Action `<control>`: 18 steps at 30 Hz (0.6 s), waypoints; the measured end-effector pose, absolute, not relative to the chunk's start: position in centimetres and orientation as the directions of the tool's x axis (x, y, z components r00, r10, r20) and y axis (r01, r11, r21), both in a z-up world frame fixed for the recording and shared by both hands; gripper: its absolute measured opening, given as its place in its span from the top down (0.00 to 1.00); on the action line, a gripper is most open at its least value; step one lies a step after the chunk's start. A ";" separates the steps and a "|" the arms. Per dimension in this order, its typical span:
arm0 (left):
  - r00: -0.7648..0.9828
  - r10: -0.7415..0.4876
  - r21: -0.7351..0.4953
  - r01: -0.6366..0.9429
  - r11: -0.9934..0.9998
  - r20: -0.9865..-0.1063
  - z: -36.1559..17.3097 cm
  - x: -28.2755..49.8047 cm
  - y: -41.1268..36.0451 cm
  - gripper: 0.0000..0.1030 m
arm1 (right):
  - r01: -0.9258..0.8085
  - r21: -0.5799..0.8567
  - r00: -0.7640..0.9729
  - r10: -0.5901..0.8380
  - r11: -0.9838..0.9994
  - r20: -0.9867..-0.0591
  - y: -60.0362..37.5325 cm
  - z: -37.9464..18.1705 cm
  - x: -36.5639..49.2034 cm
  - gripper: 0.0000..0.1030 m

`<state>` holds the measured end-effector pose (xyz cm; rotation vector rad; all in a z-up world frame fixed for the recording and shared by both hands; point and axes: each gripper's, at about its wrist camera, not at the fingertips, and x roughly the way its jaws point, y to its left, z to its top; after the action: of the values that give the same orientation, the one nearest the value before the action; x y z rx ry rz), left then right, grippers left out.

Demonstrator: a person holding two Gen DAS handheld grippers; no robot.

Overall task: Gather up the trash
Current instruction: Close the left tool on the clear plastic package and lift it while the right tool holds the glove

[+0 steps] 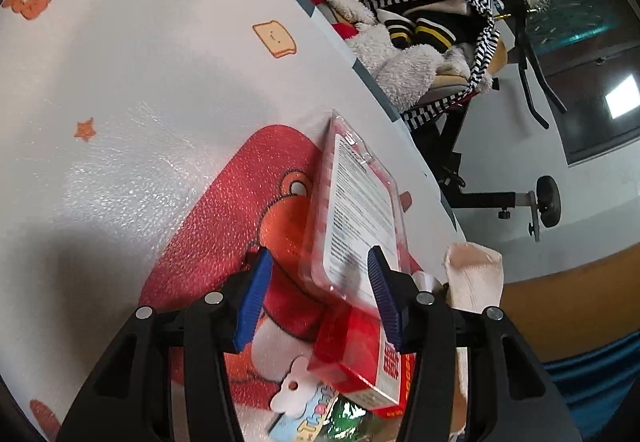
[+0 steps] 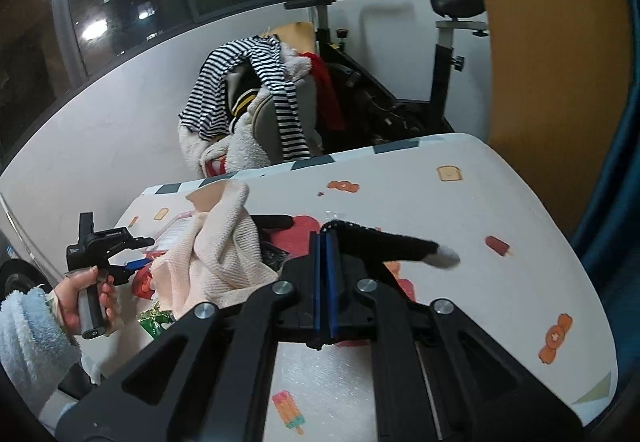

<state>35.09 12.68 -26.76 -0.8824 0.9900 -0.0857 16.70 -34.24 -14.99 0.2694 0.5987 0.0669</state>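
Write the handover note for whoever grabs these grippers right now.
Left gripper: open, straddling the clear plastic tray, pads not pressing yet.
Right gripper: shut, holding nothing I can see, pointed at the black sock.
On the table: tray leaning on a red box, green wrapper, cream cloth.
Done: nothing visibly collected.
Left: grip the tray, then box and wrapper. No bin in view.
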 end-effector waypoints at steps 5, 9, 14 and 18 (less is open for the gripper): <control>0.613 -0.394 -0.656 -0.283 0.700 -0.685 -25.2 35.2 12.4 0.81 | 0.042 0.298 0.822 0.136 0.954 -0.552 -34.8 -15.5 16.4 0.93; 0.657 -0.358 -0.616 -0.209 0.759 -0.664 -21.9 34.9 12.4 0.85 | 0.024 0.292 0.816 0.150 0.956 -0.559 -34.2 -15.7 16.3 0.93; 0.702 -0.317 -0.532 -0.103 0.841 -0.637 -17.2 33.5 12.4 0.85 | -0.010 0.298 0.821 0.178 0.954 -0.542 -33.0 -15.0 16.4 0.93; 0.715 -0.294 -0.481 -0.067 0.874 -0.634 -14.2 31.8 12.5 0.85 | -0.046 0.307 0.824 0.209 0.951 -0.526 -32.0 -14.2 16.4 0.93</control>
<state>31.80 12.53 -14.23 -0.5037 0.7715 -0.1313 16.38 -31.96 -14.23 0.2887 0.5880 0.1374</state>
